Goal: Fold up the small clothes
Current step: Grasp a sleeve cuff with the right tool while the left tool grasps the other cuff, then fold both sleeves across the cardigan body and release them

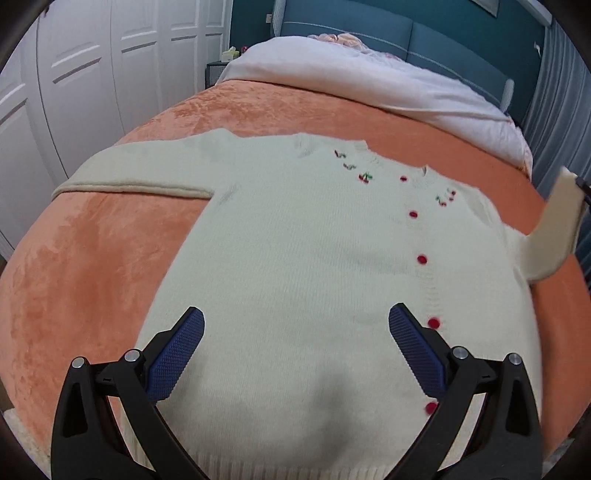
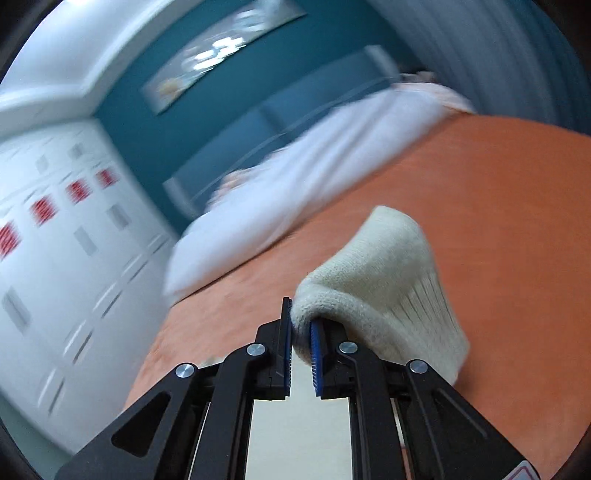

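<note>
A small cream knit cardigan [image 1: 314, 258] with red buttons and cherry embroidery lies flat, front up, on an orange bedspread [image 1: 92, 258]. Its left sleeve [image 1: 140, 173] lies stretched out to the left. My left gripper [image 1: 295, 321] is open, hovering over the cardigan's lower body. My right gripper [image 2: 301, 325] is shut on the cuff of the right sleeve [image 2: 380, 280] and holds it lifted off the bed. The raised sleeve also shows in the left wrist view [image 1: 554, 225] at the right edge. The right wrist view is motion-blurred.
A white duvet [image 1: 369, 77] and pillows lie at the head of the bed against a teal headboard [image 1: 369, 26]. White wardrobe doors [image 1: 74, 74] stand to the left. Grey curtains [image 1: 561, 92] hang at the right.
</note>
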Available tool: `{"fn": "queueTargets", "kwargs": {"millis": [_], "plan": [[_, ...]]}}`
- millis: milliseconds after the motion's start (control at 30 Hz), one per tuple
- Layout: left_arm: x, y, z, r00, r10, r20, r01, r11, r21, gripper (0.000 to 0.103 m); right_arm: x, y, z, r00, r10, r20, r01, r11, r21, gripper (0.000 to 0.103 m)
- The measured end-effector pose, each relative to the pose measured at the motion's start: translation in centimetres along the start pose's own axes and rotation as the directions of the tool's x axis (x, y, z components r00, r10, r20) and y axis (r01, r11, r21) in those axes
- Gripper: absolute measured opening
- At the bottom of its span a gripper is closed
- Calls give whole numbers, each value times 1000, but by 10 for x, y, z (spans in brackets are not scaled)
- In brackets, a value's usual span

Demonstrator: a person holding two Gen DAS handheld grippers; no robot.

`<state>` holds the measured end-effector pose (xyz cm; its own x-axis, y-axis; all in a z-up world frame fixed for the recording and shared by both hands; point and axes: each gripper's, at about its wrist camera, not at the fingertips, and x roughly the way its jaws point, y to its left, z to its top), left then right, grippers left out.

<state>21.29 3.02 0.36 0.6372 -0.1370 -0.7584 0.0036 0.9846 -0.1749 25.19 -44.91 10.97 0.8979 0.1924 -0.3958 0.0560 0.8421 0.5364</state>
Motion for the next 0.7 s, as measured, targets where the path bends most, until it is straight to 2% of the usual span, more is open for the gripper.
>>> {"fn": "queueTargets", "kwargs": {"millis": [33,67,100,133,200,300,333,400,433,467,500,567,600,633,667,700], "plan": [[0,3,9,999,-36,11,36,999,-37,98,18,41,-14,994,90,-66,-96,992,-81,12],[2,4,16,998,-64,18,65,995,-71,98,41,73,-35,976,157,-151,-176,977,-121,16],[5,7,25,994,-103,21,105,987,-118,98,65,94,-59,952,188,-243,-226,964,-139,29],[10,8,33,989,-145,22,147,976,-160,98,81,106,-80,938,173,-300,-227,961,-156,33],[27,7,52,977,-214,23,213,947,-240,98,105,104,-121,930,80,-359,-153,972,-181,33],[79,-8,78,957,-287,-35,264,917,-298,98,88,58,-143,941,17,-338,-40,997,-61,36],[97,-17,82,955,-289,-67,257,920,-297,98,78,36,-146,947,-16,-321,15,1000,-8,44],[136,-39,88,943,-309,-127,262,920,-291,98,66,6,-150,944,-79,-321,103,993,55,46],[151,-48,89,943,-298,-150,246,925,-290,98,63,-6,-151,940,-94,-328,127,989,81,46],[162,-55,90,937,-313,-153,255,916,-308,96,64,-17,-151,937,-95,-335,142,983,119,46],[165,-57,90,926,-354,-130,292,890,-350,95,65,-26,-151,938,-81,-338,141,977,158,46],[155,-53,92,895,-444,-40,381,809,-447,98,56,-40,-162,943,-58,-328,132,969,207,51],[150,-50,94,891,-455,1,401,785,-473,98,59,-44,-163,948,-51,-314,128,965,230,58],[149,-51,98,899,-438,9,387,785,-483,98,59,-48,-164,951,-41,-306,123,959,254,60],[156,-55,104,914,-405,-23,345,807,-480,98,64,-50,-163,954,-20,-298,109,952,285,60],[170,-61,112,926,-365,-92,285,840,-462,98,70,-51,-161,957,-4,-289,97,947,308,60]]}}
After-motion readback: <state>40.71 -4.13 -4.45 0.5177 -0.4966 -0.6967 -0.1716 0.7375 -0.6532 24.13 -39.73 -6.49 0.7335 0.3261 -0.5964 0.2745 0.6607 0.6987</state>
